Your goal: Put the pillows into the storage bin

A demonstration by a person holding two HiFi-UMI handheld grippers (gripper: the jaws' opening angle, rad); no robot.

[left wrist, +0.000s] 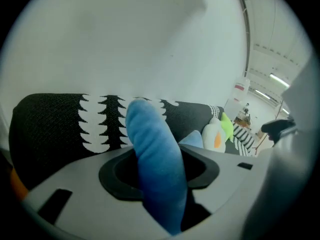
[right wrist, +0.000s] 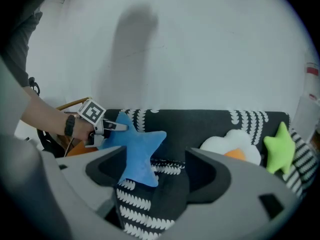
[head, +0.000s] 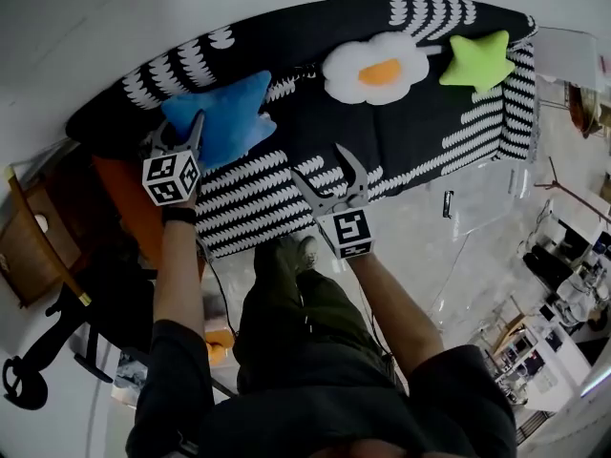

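your left claw (head: 196, 122) is clamped on one arm of the blue star pillow (head: 224, 117). in the left gripper view that plush arm fills the gap between the jaws and both sides pinch it. the rest of the pillow spreads ahead and to the right of the claw and lies against the back of the black-and-white sofa (head: 315, 36). it doesn't look lifted clear yet.

your right claw (head: 320, 165) is empty, jaws spread wide. it hangs over the front of the sofa seat, and only the patterned upholstery shows between the jaws. the blue star sits ahead and to its left.

the fried-egg pillow (head: 375, 68) leans on the sofa back just ahead of the right claw and a little to its right. the green star pillow (head: 474, 60) is further right again, near the sofa's end. neither claw touches either of them.

to the right of the right claw, off the sofa's end, stands a clear container (head: 496, 208). it looks like the storage bin, though its see-through walls make that hard to confirm, and i see no pillow inside it.

so by my reading nothing is binned yet. one pillow is in hand, and all three pillows have yet to go into the bin.
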